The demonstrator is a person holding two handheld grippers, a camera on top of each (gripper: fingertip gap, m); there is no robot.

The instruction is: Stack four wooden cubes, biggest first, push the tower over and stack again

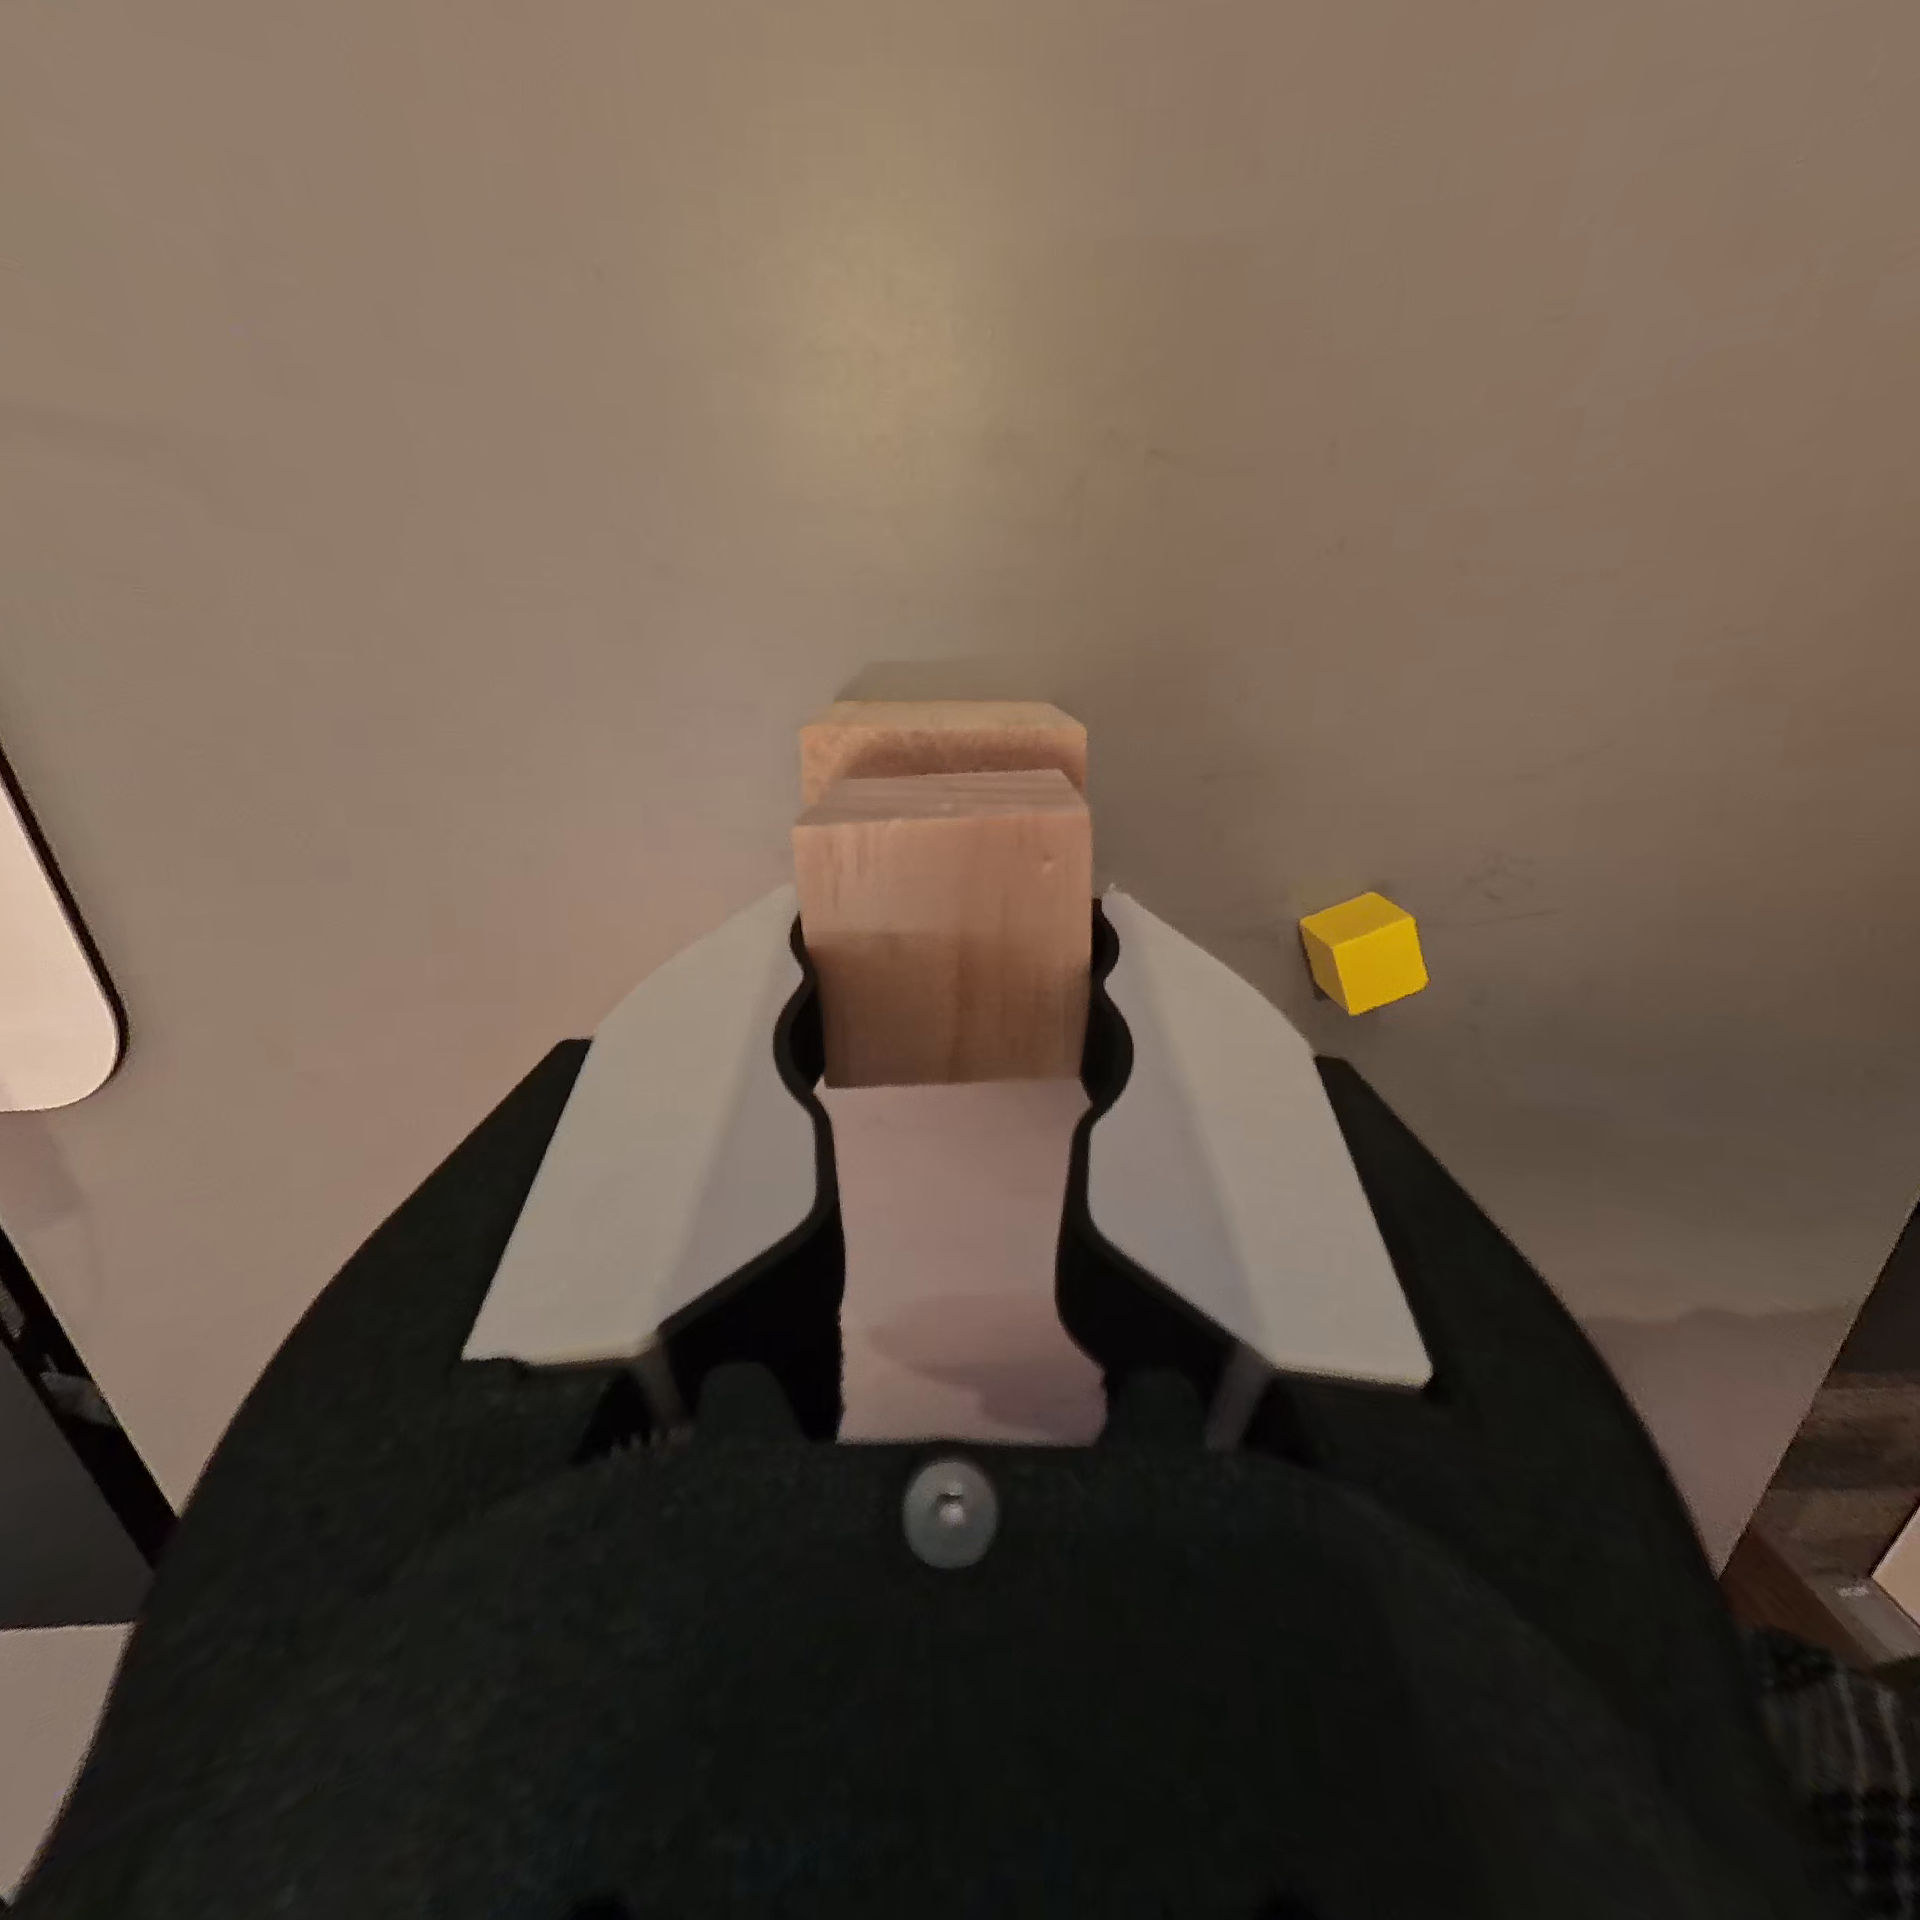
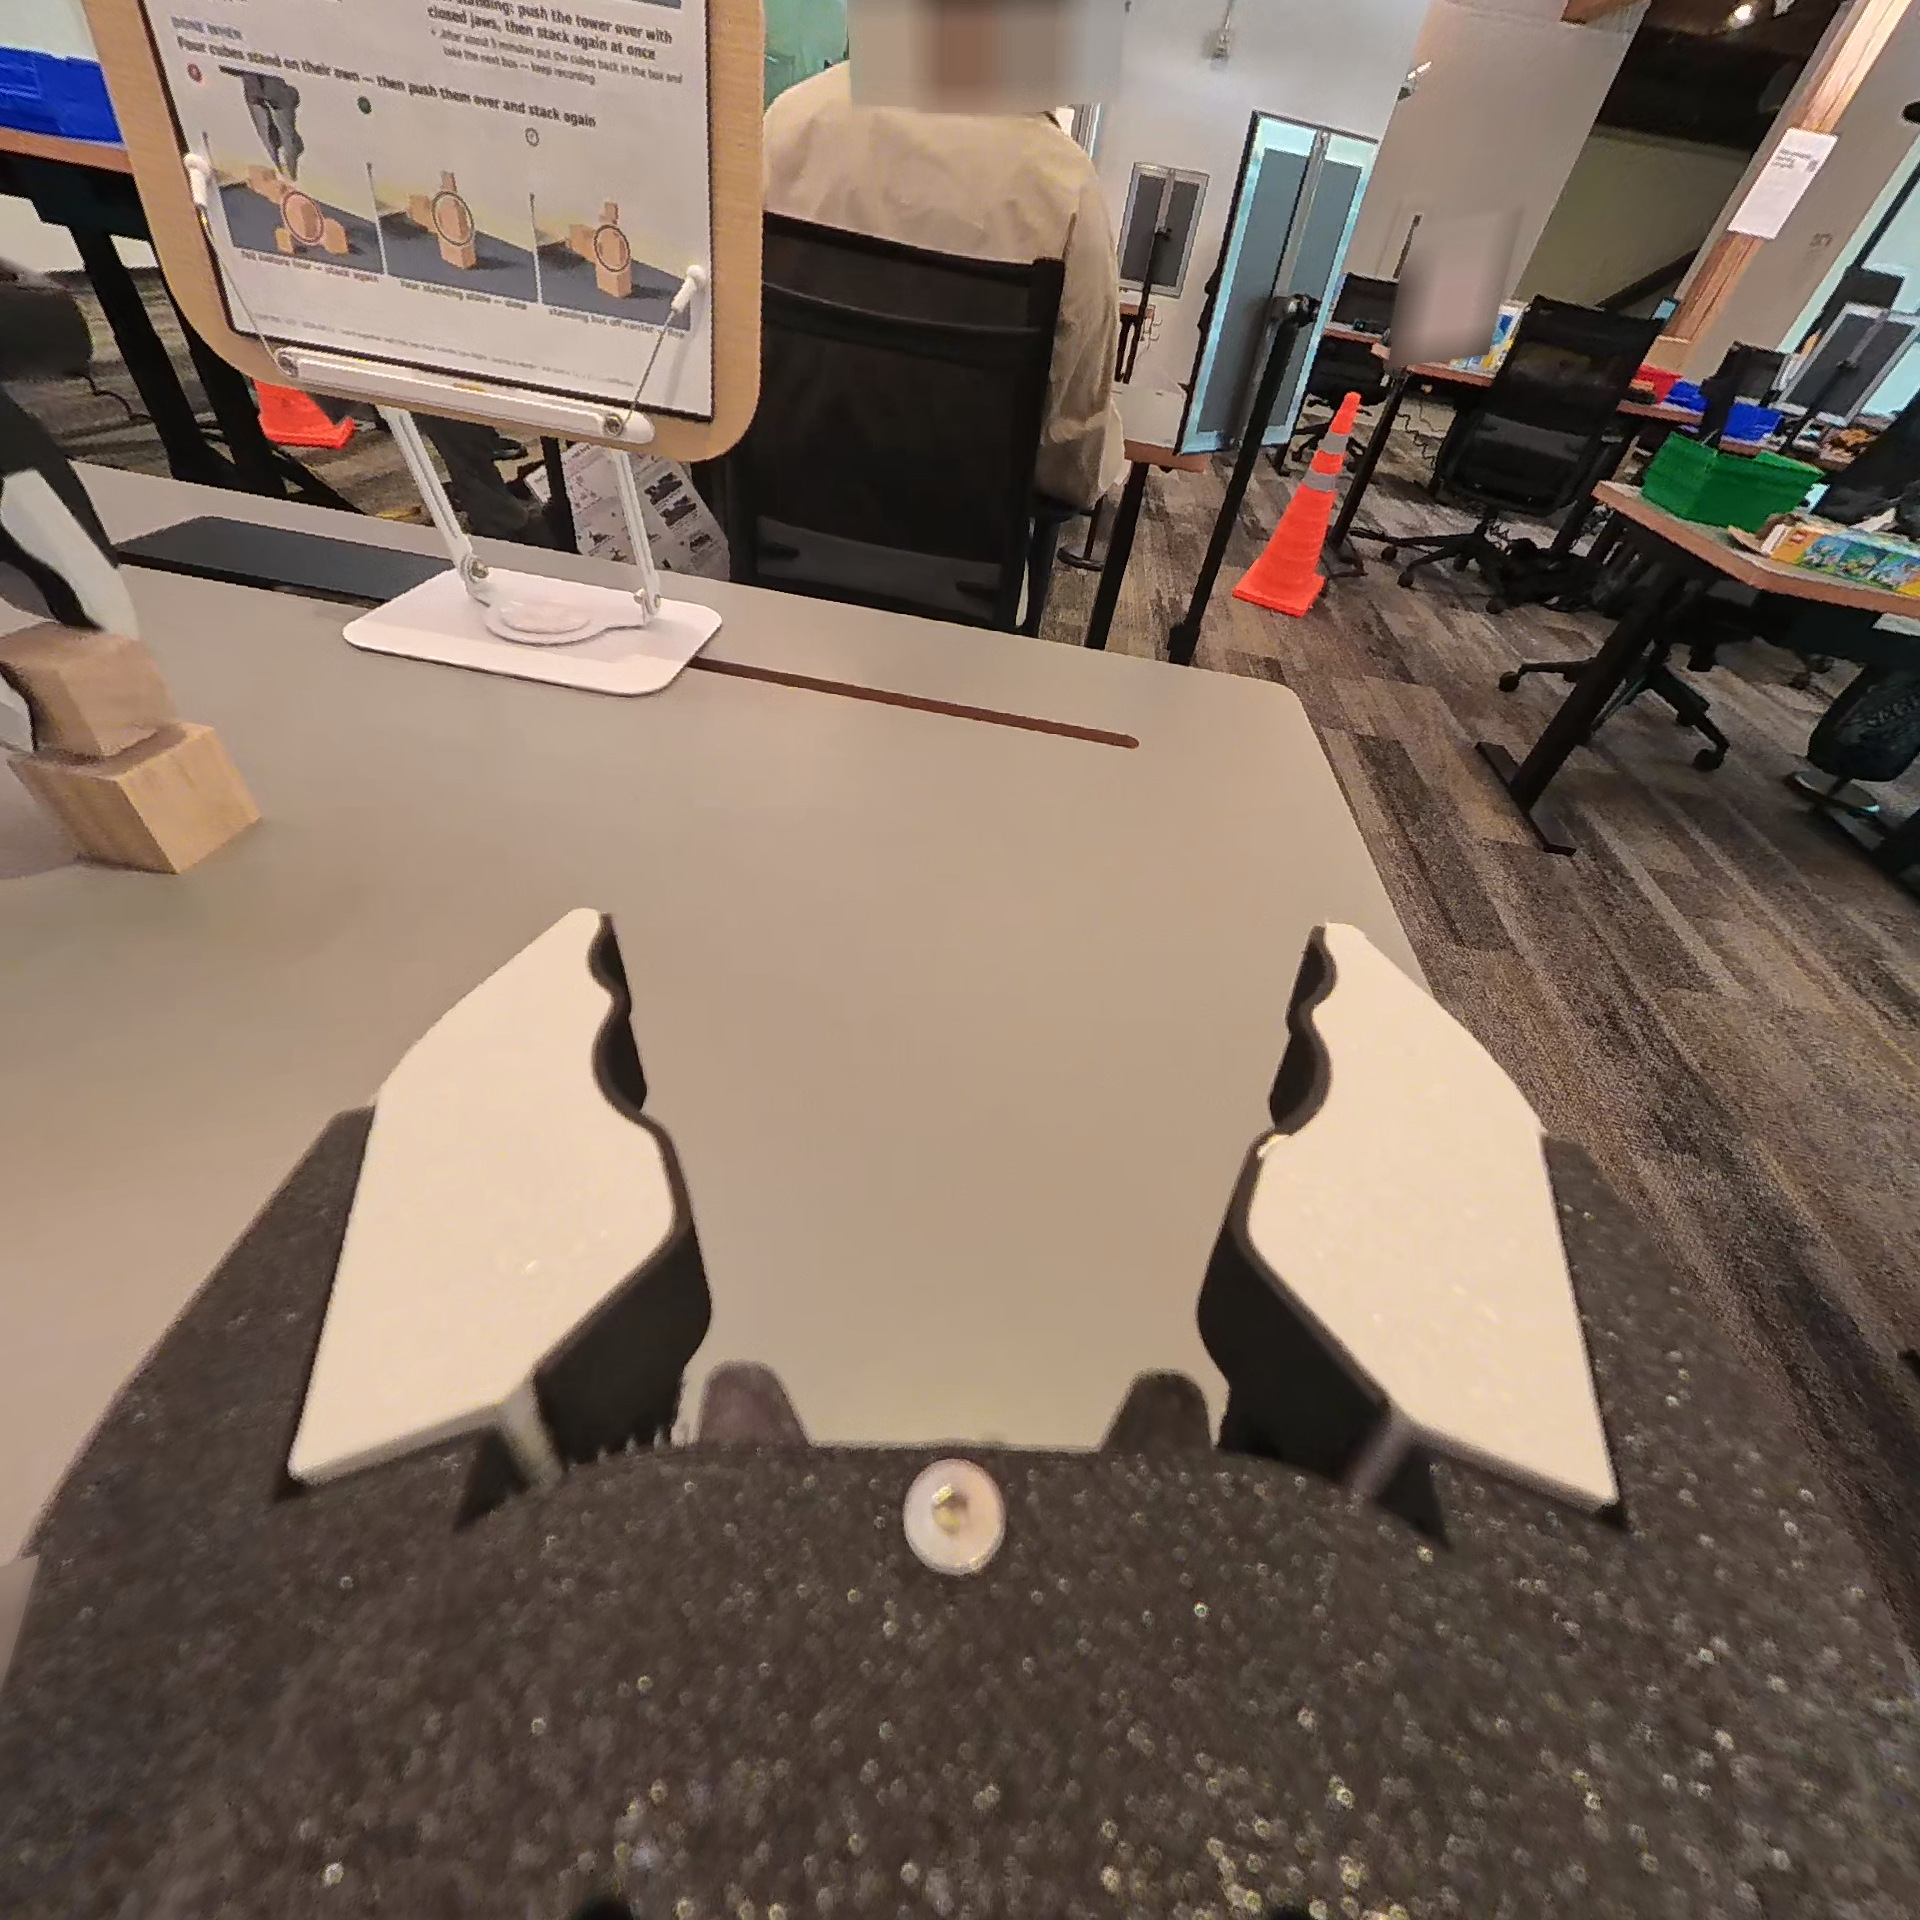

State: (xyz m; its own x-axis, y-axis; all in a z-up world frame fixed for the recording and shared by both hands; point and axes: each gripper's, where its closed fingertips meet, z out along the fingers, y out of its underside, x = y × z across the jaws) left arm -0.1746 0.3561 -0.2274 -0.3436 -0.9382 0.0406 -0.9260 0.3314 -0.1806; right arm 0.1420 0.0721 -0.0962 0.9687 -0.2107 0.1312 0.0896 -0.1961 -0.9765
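You are clamping a plain wooden cube (image 1: 940,951) between the fingers of your left gripper (image 1: 948,987), holding it directly over the larger pale wooden cube (image 1: 940,740) near the desk's (image 1: 1039,364) left side. If you are letting go off-centre or tilted, it could slide off and tip the base. Further right, a small yellow cube (image 1: 1363,951) is waiting, and your right gripper (image 2: 961,1023) is hovering spread wide with nothing between its fingers, toward the desk's right edge.

Wide bare bench (image 2: 935,831) ahead of the right tool (image 2: 956,1039), nothing between its spread fingers. Stand (image 2: 535,629) blocking the far side, stacked wooden blocks (image 2: 135,795) off left. Small yellow cube (image 1: 1363,951) sitting just right of the left tool (image 1: 951,956); open surface beyond.
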